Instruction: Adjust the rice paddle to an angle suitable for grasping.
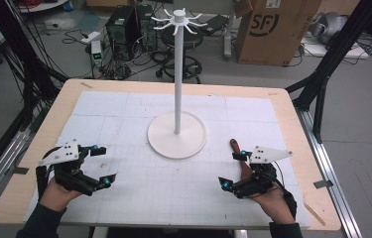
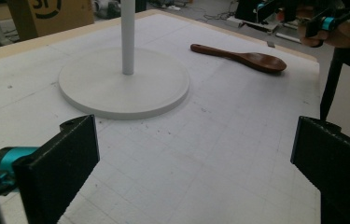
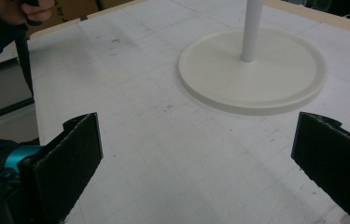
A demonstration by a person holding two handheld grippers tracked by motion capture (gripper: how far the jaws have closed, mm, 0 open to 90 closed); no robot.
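Note:
A white stand (image 1: 177, 74) with a round base (image 1: 176, 135) and hooked arms on top rises from the middle of the white mat. A brown wooden spoon (image 1: 240, 158) lies on the mat at the right, partly under my right gripper (image 1: 233, 170), which is open and holds nothing. At the left, my left gripper (image 1: 103, 165) stands open above the mat, with nothing between its fingers. The left gripper view looks across to the round base (image 2: 123, 84) and the wooden spoon (image 2: 242, 57). The right gripper view faces the round base (image 3: 253, 72).
The white gridded mat (image 1: 139, 198) covers a wooden table (image 1: 25, 178). Behind the table are a cardboard box (image 1: 273, 29), a stool, a computer case (image 1: 123, 30) and cables on the floor. Black frame posts stand at both sides.

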